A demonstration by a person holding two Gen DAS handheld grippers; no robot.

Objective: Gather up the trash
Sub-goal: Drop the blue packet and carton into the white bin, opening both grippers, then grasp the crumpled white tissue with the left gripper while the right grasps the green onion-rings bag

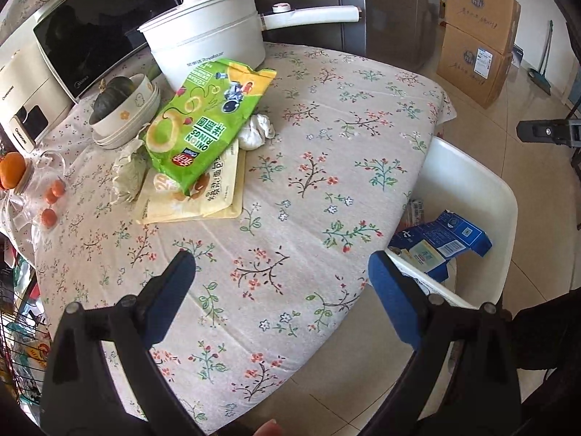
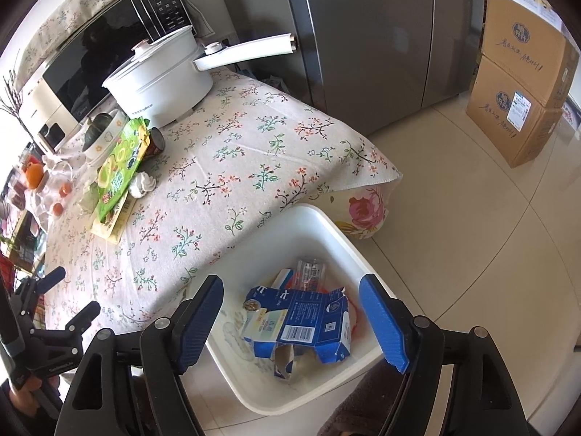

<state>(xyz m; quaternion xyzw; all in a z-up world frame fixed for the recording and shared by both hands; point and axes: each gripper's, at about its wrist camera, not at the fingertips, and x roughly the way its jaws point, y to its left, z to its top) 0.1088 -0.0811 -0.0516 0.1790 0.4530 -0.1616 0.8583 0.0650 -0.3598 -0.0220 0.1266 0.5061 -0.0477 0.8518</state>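
We see a wide bare stretch of the flowered tablecloth (image 1: 326, 167) open along the table's near and right side. Along the far left stand the obstacles: the white pot (image 1: 207, 40) with its long handle jutting right, the stacked bowls (image 1: 127, 109), and the snack bags (image 1: 203, 127) piled beside them. The white bin (image 2: 319, 225) sits on the floor against the table edge, its top open, flattened blue carton (image 2: 301, 323) inside. The tiled floor (image 2: 472, 236) beyond is open up to 2 stacked cardboard boxes (image 2: 523, 83).

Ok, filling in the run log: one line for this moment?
left hand-held gripper open over table | right hand-held gripper open above bin | blue carton binned | green snack bag pending
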